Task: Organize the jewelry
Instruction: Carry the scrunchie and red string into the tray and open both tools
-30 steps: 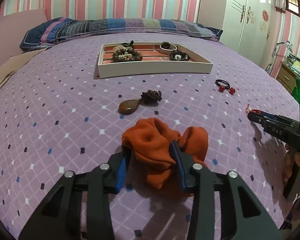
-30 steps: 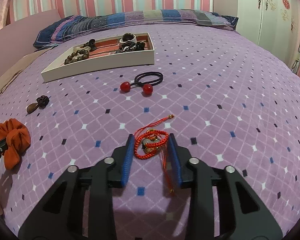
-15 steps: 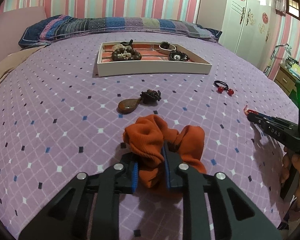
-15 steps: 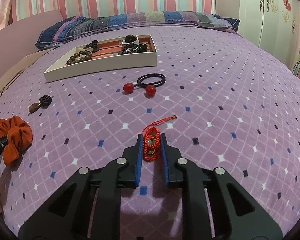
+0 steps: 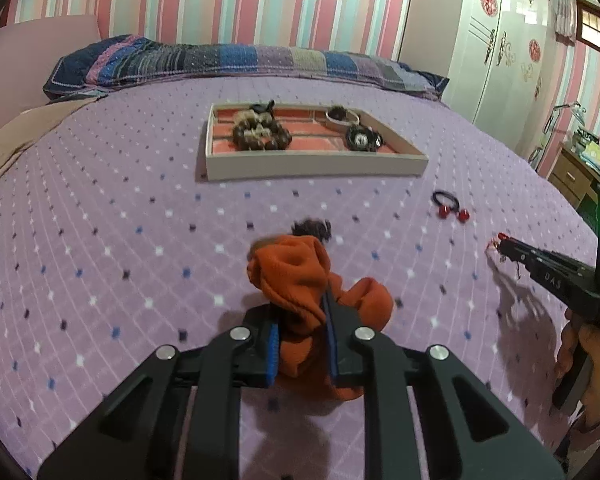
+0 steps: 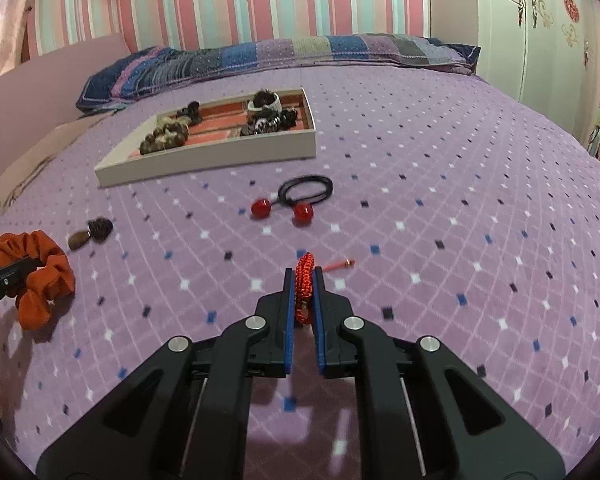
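My left gripper [image 5: 300, 320] is shut on an orange scrunchie [image 5: 296, 280] and holds it just above the purple bedspread; it also shows in the right wrist view [image 6: 40, 276]. My right gripper [image 6: 303, 280] is shut on a red beaded bracelet [image 6: 304, 276], lifted off the bed with its cord end [image 6: 340, 265] trailing. The white jewelry tray [image 5: 312, 166] with a red lining lies farther up the bed and holds brown bead bracelets [image 5: 260, 136] and dark pieces [image 5: 362, 138].
A black hair tie with two red balls [image 6: 300, 196] lies between me and the tray. A brown pendant with a dark knot [image 6: 92, 232] lies beside the scrunchie. A striped pillow [image 5: 240, 60] lies at the bed's head. A white wardrobe [image 5: 500, 40] stands at the right.
Both grippers closed on their items, the left on the scrunchie and the right on the red bracelet, then lifted them off the bed and moved toward the tray.
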Available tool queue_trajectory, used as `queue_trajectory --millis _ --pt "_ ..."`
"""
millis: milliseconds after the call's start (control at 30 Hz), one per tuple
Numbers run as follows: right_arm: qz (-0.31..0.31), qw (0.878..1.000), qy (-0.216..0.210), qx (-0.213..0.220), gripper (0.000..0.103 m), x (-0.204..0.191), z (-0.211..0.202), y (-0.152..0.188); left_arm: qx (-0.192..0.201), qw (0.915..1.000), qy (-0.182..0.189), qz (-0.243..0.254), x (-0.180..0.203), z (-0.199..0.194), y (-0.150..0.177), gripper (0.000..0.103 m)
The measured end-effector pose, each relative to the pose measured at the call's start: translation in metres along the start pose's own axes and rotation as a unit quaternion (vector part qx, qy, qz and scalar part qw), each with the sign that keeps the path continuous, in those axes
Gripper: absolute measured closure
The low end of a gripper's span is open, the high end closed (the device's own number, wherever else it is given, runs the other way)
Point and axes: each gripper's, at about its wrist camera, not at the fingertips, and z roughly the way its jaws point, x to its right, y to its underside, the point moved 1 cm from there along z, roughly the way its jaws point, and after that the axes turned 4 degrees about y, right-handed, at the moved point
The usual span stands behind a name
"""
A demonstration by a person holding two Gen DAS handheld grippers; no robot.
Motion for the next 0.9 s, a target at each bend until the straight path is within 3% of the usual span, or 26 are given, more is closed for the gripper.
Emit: queue_trajectory --millis 233,567,900 --pt "0.004 1.000 -0.017 0.024 0.094 -0.007 0.001 -0.035 0.024 0.9997 -0.001 0.005 0.001 0.001 -0.044 0.085" --pt "-0.032 0.997 -0.023 0.060 0.094 -0.033 0.023 -0.115 0.047 0.9987 -0.015 0.012 -0.008 0.028 -0.120 0.085" --pt "-0.046 0.998 -0.014 0.030 0.094 -0.050 0.098 -0.175 0.033 0.9991 -0.026 0.000 -0.030 0.087 -0.181 0.085"
